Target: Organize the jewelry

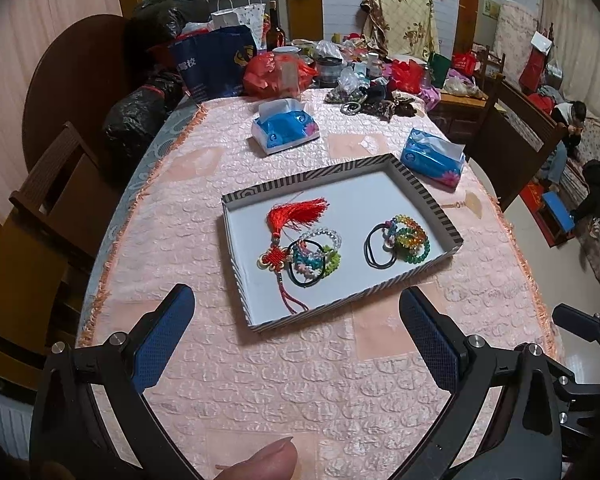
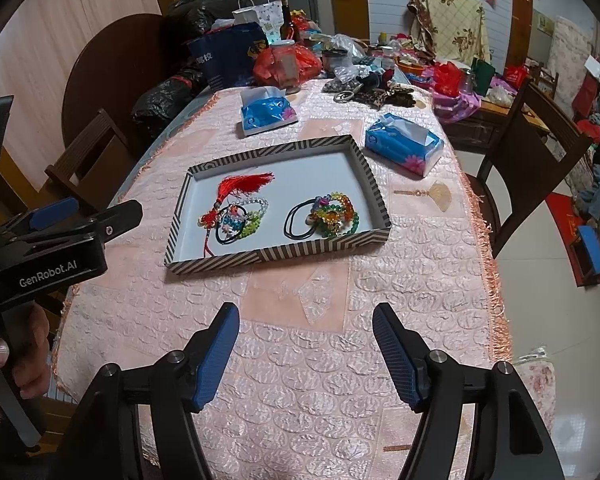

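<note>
Both grippers hang over bare tablecloth [image 2: 300,360] on the near side of the striped tray [image 2: 276,254], nothing betw the pads. Left gripper [image 1: 296,336] jaws wide apart & empty; right gripper [image 2: 305,354] jaws apart too, also empty.

All jewelry sits inside the tray in 2 heaps: red tassel knot [image 1: 288,232] w/ a bead-and-hair-tie pile [image 1: 313,254] toward the tray's left half, and a colourful bead bracelet pile [image 1: 407,240] w/ black hair ties [image 1: 373,246] toward its right half.

The tassel's long axis runs diagonally, fringe aimed at the tray's far side, thin cord tail at its near wall.

Judgement: next is prob a pick from one heap. Come down steeply, close on a single strand at the heap's edge, lift slow so tangled loops drop off, and keep clear of the tray wall
</note>
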The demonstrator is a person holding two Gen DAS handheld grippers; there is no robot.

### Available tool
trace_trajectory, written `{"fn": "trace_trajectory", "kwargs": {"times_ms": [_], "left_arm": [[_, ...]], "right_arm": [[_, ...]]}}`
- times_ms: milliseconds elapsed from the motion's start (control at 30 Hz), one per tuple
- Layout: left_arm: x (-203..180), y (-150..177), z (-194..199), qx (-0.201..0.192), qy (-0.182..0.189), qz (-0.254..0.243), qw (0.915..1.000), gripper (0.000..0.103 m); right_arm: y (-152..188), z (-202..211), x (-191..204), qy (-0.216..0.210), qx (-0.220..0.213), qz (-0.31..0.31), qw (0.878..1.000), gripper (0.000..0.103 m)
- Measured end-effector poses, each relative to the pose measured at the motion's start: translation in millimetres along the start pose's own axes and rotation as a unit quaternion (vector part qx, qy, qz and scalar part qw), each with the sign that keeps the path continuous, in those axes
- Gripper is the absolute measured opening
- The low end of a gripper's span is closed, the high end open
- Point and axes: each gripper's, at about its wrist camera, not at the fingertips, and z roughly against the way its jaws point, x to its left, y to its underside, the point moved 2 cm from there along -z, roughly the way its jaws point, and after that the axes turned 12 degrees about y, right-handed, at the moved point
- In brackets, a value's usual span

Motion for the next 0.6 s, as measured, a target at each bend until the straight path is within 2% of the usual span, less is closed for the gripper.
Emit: {"fn": "trace_trajectory", "kwargs": {"times_ms": [600], "left_arm": [[2.5, 1.0, -11.4, 0.014, 0.009, 0.008, 0.9998, 0.102]], "right_arm": [[-3.5, 1.9, 1.4, 0.001, 0.0, -0.002, 1.0, 0.068]]}}
